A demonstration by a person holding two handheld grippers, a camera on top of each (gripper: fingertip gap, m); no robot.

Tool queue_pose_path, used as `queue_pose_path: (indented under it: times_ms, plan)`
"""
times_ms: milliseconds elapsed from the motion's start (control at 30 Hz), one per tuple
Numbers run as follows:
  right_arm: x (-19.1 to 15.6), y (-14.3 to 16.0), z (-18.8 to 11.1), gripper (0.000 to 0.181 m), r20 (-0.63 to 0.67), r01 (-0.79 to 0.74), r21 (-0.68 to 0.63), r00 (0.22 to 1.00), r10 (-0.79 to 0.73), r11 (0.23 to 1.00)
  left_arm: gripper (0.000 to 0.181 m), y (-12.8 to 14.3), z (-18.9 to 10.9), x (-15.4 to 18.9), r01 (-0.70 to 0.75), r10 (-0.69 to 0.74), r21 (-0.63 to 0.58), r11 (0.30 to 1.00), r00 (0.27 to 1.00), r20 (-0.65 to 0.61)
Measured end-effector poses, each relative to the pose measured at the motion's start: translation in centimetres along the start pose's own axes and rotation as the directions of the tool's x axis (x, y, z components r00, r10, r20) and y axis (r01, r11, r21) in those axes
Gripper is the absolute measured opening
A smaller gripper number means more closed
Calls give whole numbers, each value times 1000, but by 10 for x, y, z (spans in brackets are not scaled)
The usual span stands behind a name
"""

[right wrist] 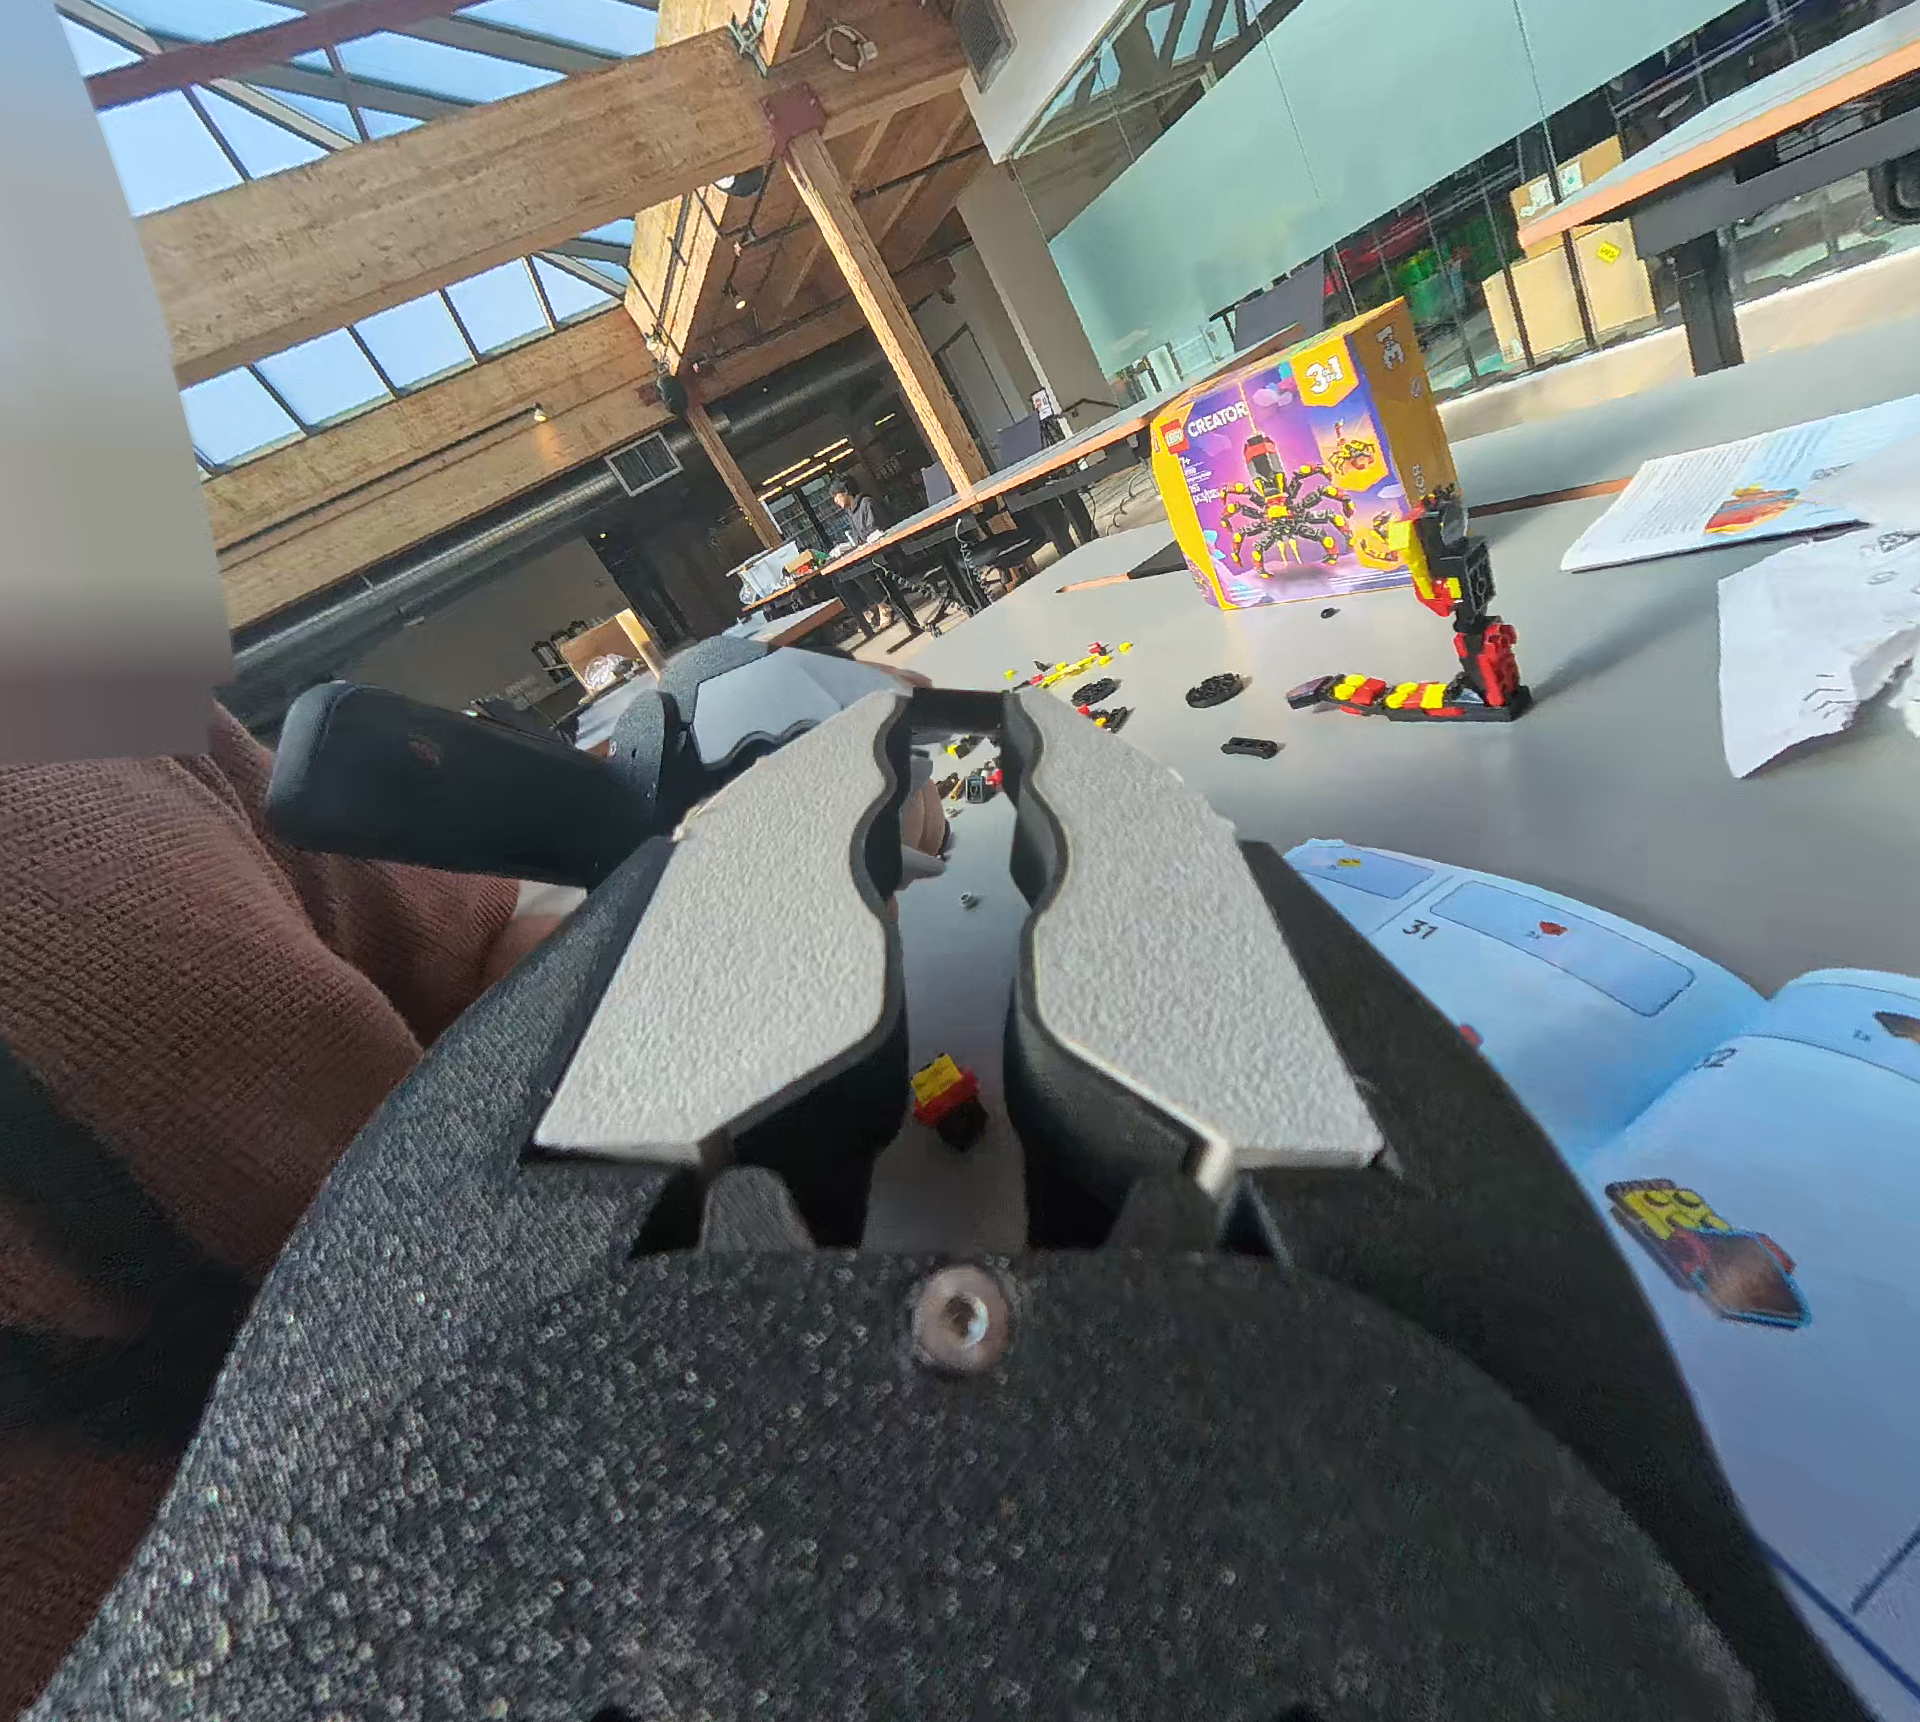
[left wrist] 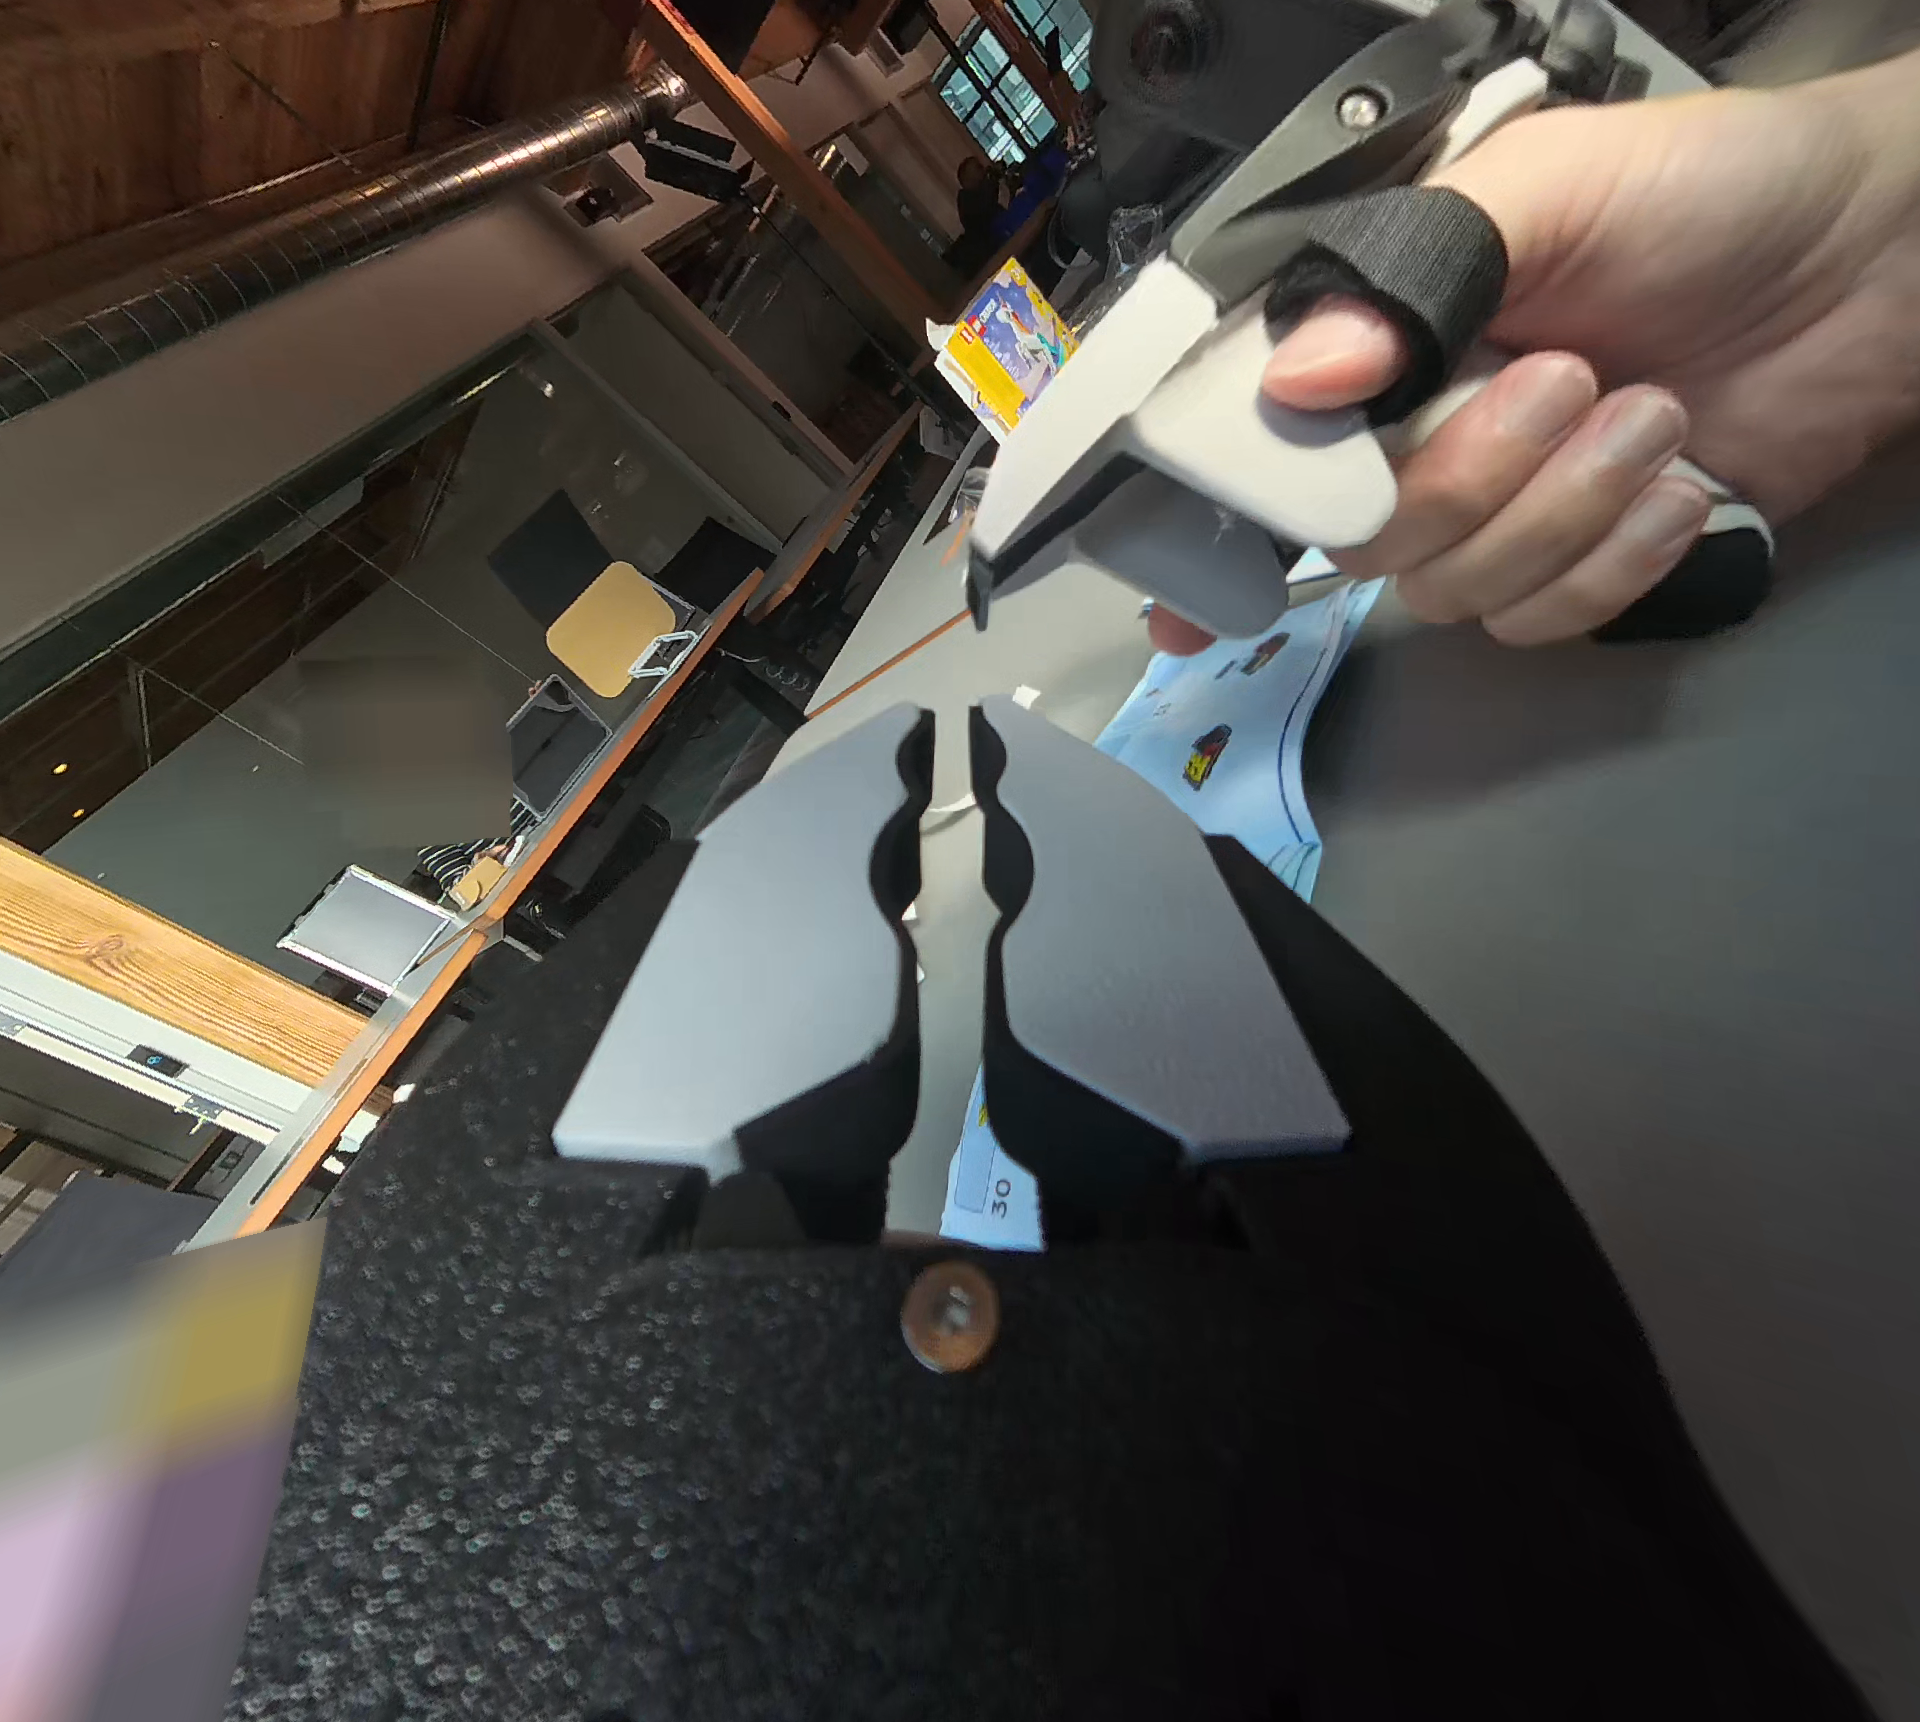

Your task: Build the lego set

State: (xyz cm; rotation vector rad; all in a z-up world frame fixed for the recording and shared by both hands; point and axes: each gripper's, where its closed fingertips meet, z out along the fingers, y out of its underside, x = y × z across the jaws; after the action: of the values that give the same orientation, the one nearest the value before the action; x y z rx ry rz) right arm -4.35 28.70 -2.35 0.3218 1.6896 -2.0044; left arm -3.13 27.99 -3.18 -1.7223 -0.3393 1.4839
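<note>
My right gripper hovers low over the grey table, its tips closed on a small dark piece. It also shows in the left wrist view, held by a hand just above and ahead of my left gripper. The left jaws stand a narrow gap apart with nothing between them. A small red, yellow and black assembly lies on the table under the right fingers. A half-built black, red and yellow model stands farther off, with loose pieces beside it.
The open instruction booklet lies to the right, also in the left wrist view. The set's box stands at the back, with another booklet and torn paper on the right. A brown sleeve is at the left. My left and right fingertips are right by each other.
</note>
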Motion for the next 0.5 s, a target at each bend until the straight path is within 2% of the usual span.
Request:
queue_pose_path:
  times_ms: [33, 100, 167, 233, 267, 367, 433, 500]
  plan:
    - [0, 2, -5, 16, -6, 45, -59, 999, -46, 997, 6, 7, -4, -2, -2, 2, -29, 1000, 1000, -17]
    - [3, 22, -14, 16, -24, 181, -286, 980, -196, 941, 6, 26, -19, -6, 1, -12, -128, 992, 997, -82]
    - [5, 55, -19, 16, 19, 301, -562, 936, -351, 771, 6, 48, -41, 2, 72, -135, -252, 965, 961, -240]
    - [4, 85, -17, 16, 103, 362, -736, 895, -434, 572, 6, 58, -72, 27, 151, -315, -366, 918, 838, -446]
    - [0, 100, -12, 16, 166, 393, -783, 879, -447, 482, 7, 62, -84, 34, 174, -379, -416, 893, 788, -485]
    - [-1, 133, 6, 16, 324, 498, -826, 803, -500, 265, 8, 75, -99, 44, 186, -450, -507, 842, 760, -469]
    - [1, 145, 14, 16, 384, 529, -828, 778, -497, 188, 10, 85, -103, 55, 151, -461, -552, 820, 745, -482]
    - [-1, 151, 19, 16, 414, 536, -829, 780, -468, 160, 11, 86, -104, 66, 135, -467, -562, 816, 727, -503]
